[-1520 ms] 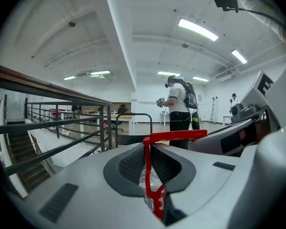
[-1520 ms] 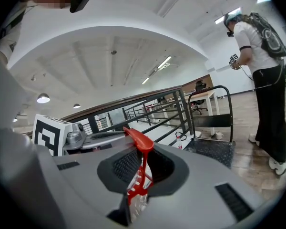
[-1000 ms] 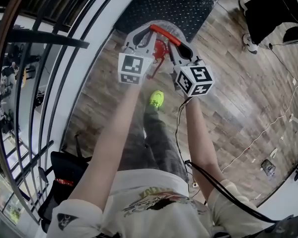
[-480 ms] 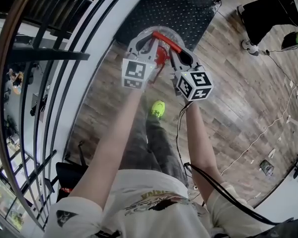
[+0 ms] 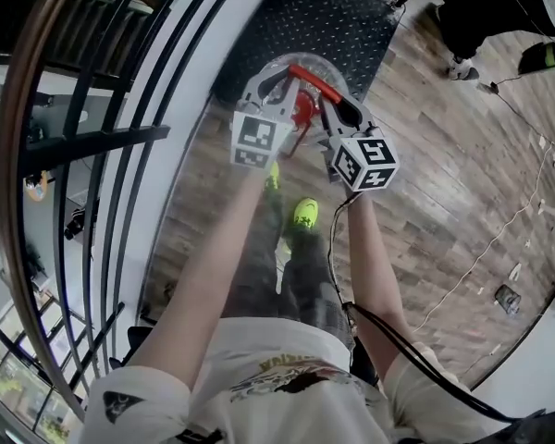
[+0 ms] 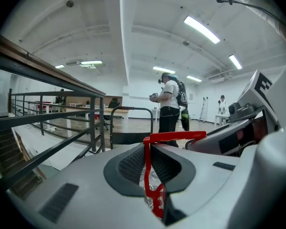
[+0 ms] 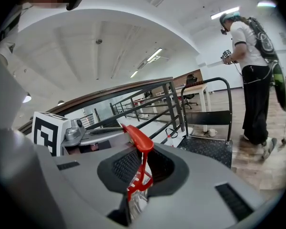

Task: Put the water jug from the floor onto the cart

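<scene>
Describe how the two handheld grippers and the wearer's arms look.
Left gripper and right gripper have grey moulded jaws with dark textured pads; each carries a white cube with black square markers. A black cable trails from the right one. Arms are bare below a white printed T-shirt's short sleeves.

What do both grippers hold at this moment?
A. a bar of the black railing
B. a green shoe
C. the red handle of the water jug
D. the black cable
C: each gripper view shows its jaws shut on the red handle, and the head view shows the left gripper and right gripper side by side on it.
</scene>
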{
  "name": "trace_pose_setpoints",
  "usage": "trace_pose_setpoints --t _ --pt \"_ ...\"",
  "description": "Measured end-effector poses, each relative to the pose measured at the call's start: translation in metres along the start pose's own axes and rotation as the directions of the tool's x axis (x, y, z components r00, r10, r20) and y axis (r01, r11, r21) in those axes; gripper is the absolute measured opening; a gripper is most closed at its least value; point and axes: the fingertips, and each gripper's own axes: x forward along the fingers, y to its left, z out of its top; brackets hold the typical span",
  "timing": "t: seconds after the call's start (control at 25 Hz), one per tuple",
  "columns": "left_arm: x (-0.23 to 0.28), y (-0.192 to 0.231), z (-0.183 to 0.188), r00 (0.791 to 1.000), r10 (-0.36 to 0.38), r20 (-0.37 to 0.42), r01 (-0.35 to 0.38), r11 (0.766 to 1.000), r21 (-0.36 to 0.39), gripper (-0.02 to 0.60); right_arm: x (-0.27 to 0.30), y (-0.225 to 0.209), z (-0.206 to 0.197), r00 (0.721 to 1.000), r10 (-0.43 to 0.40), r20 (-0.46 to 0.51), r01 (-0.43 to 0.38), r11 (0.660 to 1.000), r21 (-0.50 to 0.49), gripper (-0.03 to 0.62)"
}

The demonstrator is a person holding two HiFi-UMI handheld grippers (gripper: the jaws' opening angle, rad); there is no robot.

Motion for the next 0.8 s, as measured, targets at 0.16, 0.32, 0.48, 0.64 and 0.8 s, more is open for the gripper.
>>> trace_pose_setpoints --t 0.16,0.32,0.48,0.64,0.8 --pt "0.009 0.014 -0.006 1.0 0.001 -0.009 -0.001 1.0 -0.006 0.04 0.017 -0.004 -0.003 1.0 -0.009 -0.01 0.009 1.0 0.001 0.044" --pt "0.015 0.025 -0.013 1.0 0.006 -0.018 -0.006 1.0 -0.008 0.04 0.032 -0.007 -0.008 1.0 -0.007 -0.024 0.007 1.0 0.005 0.044" --pt "0.026 0.037 -0.018 0.999 0.019 -0.025 -0.019 1.0 0.0 0.038 0.048 -0.012 -0.009 1.0 0.008 -0.03 -0.008 1.0 0.009 0.044" --pt "0.045 0.046 -0.022 0.998 0.037 -0.044 -0.037 0.999 0.004 0.038 0.065 -0.027 -0.007 0.999 0.03 -0.03 -0.029 0.999 0.022 0.044" --pt "0.067 0.056 -0.025 0.996 0.061 -0.059 -0.061 0.998 -0.001 0.04 0.083 -0.042 -0.002 0.997 0.061 -0.042 -0.06 0.998 0.022 0.043"
